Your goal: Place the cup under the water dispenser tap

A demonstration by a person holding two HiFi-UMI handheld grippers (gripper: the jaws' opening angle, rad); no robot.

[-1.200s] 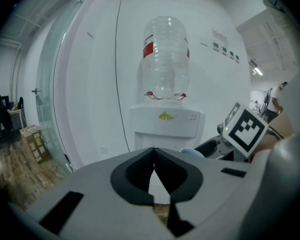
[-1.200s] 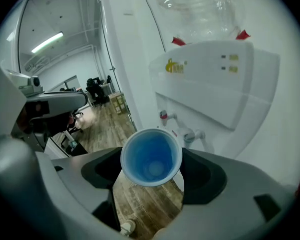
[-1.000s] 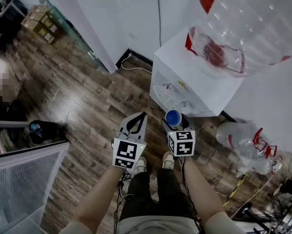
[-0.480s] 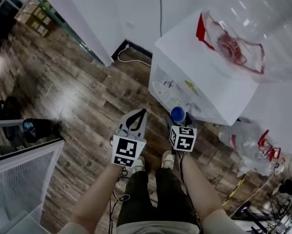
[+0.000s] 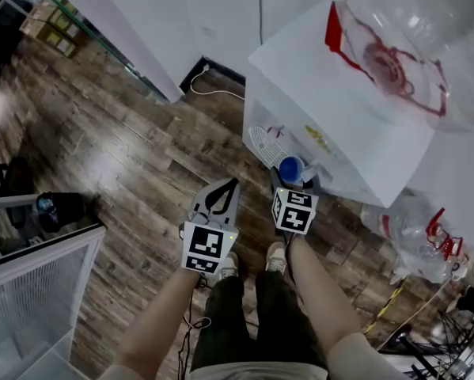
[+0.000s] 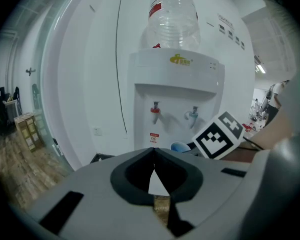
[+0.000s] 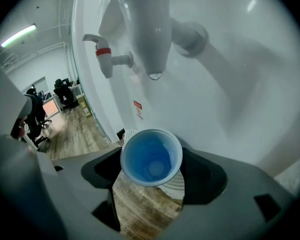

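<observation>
Pinches the blue cup in the right gripper, jaws spread wide round its wall, mouth up and empty, long axis close to upright. Holds it just in front of the water dispenser, below the blue-capped tap, with the nozzle above and slightly beyond the far rim and the red tap off to the left. Hangs over the near part of the drip tray, seemingly not yet resting on it. Carries nothing in the left gripper, jaws pressed together, farther back and facing the red tap. Judged next: nudge the right hand forward and down until nozzle and mouth line up, keeping the cup vertical, then release.
</observation>
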